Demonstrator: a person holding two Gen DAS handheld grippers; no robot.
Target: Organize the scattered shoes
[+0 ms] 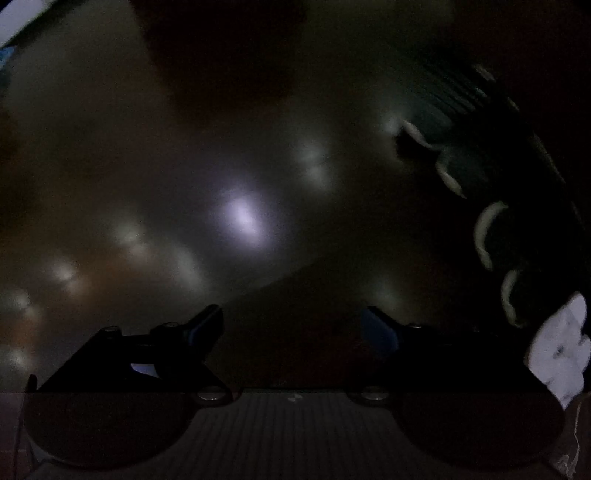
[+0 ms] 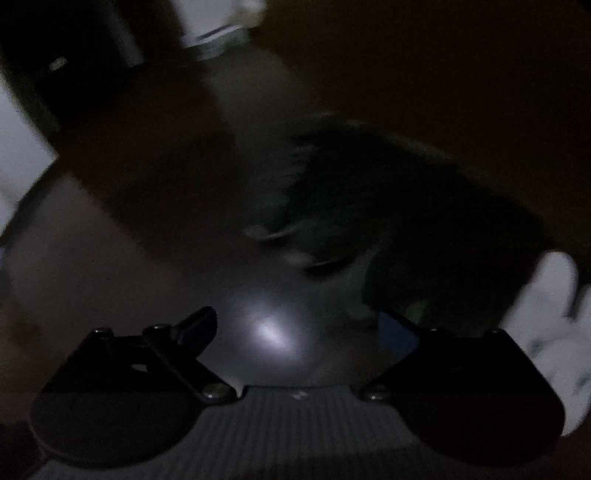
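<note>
The scene is very dark. In the left wrist view a dark shoe (image 1: pixel 517 192) with pale curved marks along its side lies at the right edge. My left gripper (image 1: pixel 293 330) hangs open over the glossy floor, left of that shoe, with nothing between its fingers. In the right wrist view a dark, blurred shoe (image 2: pixel 388 206) lies ahead and to the right. My right gripper (image 2: pixel 297 328) is open just short of it, its right finger (image 2: pixel 397 334) close to the shoe's near end. I cannot tell if they touch.
The shiny floor (image 1: pixel 240 218) reflects several light spots. Something white (image 1: pixel 561 350) shows at the lower right of the left wrist view, and a similar white thing (image 2: pixel 554 325) in the right wrist view. Pale furniture or a wall (image 2: pixel 22 155) stands at the left, a pale object (image 2: pixel 218 29) at the top.
</note>
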